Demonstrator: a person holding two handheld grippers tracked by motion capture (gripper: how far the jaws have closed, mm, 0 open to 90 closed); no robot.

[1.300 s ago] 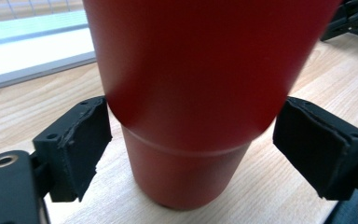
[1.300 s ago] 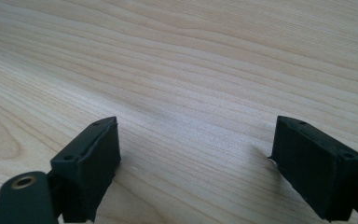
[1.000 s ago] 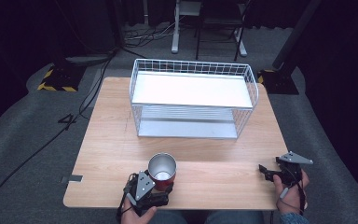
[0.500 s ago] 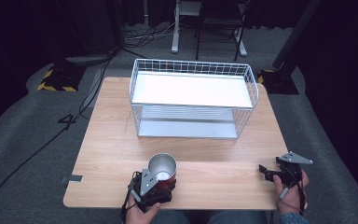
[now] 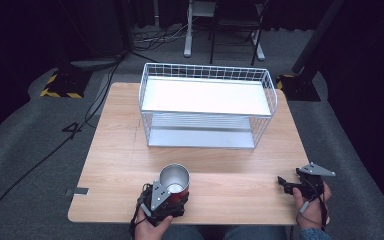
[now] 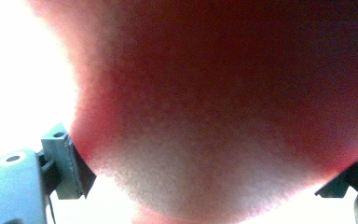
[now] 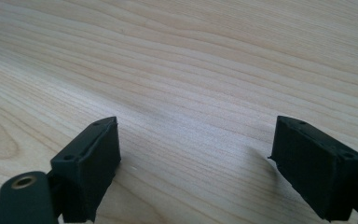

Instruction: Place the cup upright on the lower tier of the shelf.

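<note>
red cup [image 5: 174, 181] upright, clamped between left hand-held gripper [image 5: 172, 192] jaws

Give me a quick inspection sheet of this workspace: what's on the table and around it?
Surface: light wooden table, bare in front.
Job's things: red metal cup with silver inside, upright near the front edge; white two-tier wire rack behind it, shelves bare.
Clutter: nothing seen.
Grippers: left gripper closed around the cup; right gripper open above bare wood.
Cables: black cables on the floor, left.
Surroundings: grey carpet, yellow-black striped base, metal stand legs, dark backdrop.
</note>
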